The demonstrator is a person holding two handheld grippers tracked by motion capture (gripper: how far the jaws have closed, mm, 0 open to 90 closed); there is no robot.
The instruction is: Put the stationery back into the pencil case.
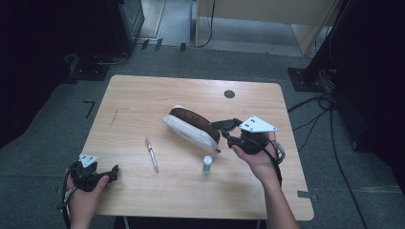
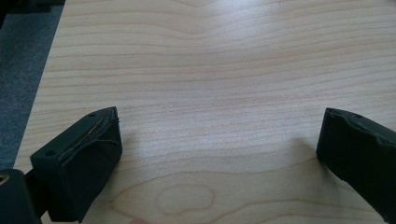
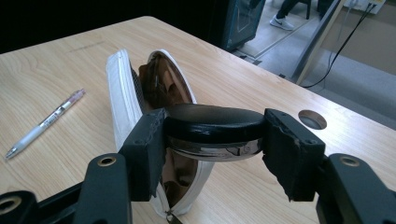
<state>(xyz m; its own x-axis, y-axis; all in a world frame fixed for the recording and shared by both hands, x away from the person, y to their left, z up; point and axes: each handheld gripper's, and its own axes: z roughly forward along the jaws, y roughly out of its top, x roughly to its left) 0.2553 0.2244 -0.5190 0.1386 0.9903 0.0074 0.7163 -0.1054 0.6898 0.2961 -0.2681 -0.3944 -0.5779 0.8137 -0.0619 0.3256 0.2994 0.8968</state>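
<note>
A white pencil case (image 1: 188,130) lies unzipped in the middle of the table, its brown lining showing (image 3: 122,84). My right gripper (image 1: 228,131) hovers just right of the case's open mouth, shut on a black oblong object (image 3: 212,123) with a shiny metal underside, held crosswise between the pads over the case's near end. My left gripper (image 1: 113,172) rests at the table's front left corner, its jaws wide open (image 2: 219,128) over bare wood with nothing between them.
A clear pen (image 1: 152,154) lies left of the case, also seen in the right gripper view (image 3: 44,123). A small white bottle (image 1: 207,164) stands in front of the case. A cable hole (image 1: 229,94) sits near the table's far edge.
</note>
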